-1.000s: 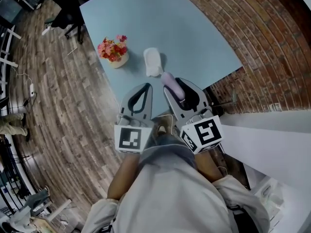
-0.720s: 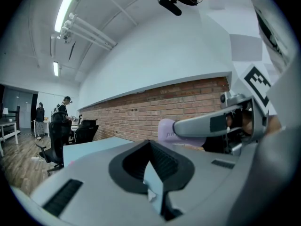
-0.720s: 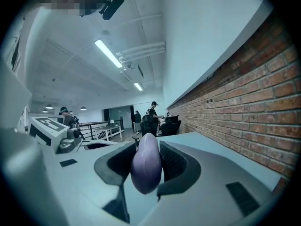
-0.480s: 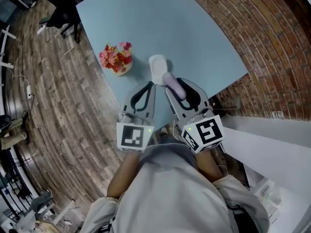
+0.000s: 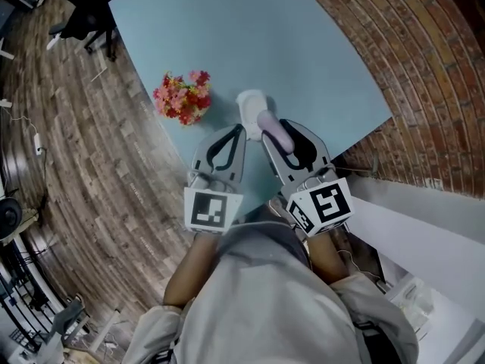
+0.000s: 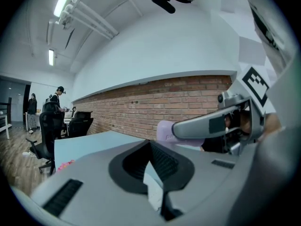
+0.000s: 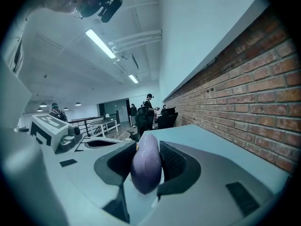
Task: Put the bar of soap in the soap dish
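A lilac bar of soap (image 5: 273, 133) sits upright between the jaws of my right gripper (image 5: 273, 127), which is shut on it. In the right gripper view the soap (image 7: 146, 163) fills the gap of that gripper (image 7: 146, 150) and hides what lies beyond. The white oval soap dish (image 5: 250, 106) rests on the light blue table (image 5: 227, 36), and the soap's far end overlaps the dish's near end in the head view. My left gripper (image 5: 239, 132) is beside it on the left, shut and empty. In the left gripper view its tips (image 6: 150, 143) meet, with the soap (image 6: 164, 131) to the right.
A small pot of pink and red flowers (image 5: 182, 97) stands on the table left of the dish. A brick wall (image 5: 424, 67) runs along the table's right side. Wooden floor (image 5: 83, 165) lies to the left. Office chairs (image 6: 47, 131) and people stand far off.
Both grippers have moved forward over the table towards the dish. The soap, which was short of the dish, now overlaps its near end in the head view.
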The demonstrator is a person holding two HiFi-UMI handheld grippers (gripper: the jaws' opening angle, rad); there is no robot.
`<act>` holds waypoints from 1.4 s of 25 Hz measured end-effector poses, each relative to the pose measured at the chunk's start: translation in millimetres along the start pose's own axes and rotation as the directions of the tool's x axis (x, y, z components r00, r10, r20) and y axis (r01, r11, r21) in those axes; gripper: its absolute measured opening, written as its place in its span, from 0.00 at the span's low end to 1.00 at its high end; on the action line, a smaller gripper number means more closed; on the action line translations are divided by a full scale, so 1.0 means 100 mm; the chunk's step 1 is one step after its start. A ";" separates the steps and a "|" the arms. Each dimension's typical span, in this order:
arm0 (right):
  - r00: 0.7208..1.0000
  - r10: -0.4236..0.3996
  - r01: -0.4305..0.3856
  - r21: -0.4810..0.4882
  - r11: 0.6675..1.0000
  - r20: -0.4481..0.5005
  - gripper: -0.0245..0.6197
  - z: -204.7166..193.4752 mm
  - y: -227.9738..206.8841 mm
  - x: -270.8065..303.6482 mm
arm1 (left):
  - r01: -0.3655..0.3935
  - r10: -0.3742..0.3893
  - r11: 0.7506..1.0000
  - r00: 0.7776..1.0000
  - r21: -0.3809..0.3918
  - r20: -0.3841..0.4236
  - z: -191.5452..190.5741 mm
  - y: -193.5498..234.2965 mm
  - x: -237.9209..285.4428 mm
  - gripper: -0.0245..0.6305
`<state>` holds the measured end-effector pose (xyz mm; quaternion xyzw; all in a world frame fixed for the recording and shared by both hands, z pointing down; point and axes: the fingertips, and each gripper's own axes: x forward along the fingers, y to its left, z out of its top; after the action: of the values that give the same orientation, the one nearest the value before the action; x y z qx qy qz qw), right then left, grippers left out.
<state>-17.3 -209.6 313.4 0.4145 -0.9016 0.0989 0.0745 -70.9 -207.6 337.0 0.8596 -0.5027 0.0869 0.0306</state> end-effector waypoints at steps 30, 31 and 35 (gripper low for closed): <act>0.982 -0.075 0.086 0.055 0.995 -0.171 0.29 -0.78 -0.35 0.65 | 0.101 -0.113 0.988 0.988 -0.120 -0.104 -0.62 0.22 0.34 0.04; 0.981 -0.077 0.088 0.055 0.995 -0.177 0.29 -0.81 -0.36 0.67 | 0.102 -0.115 0.987 0.988 -0.122 -0.107 -0.63 0.23 0.35 0.04; 0.978 -0.076 0.088 0.053 0.995 -0.196 0.29 -0.94 -0.40 0.71 | 0.105 -0.119 0.987 0.986 -0.119 -0.116 -0.68 0.27 0.38 0.04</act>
<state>-27.7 -264.9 424.4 0.4417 -0.8687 0.1636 0.1532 -84.2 -243.9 410.2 0.8764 -0.4548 0.1094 0.1145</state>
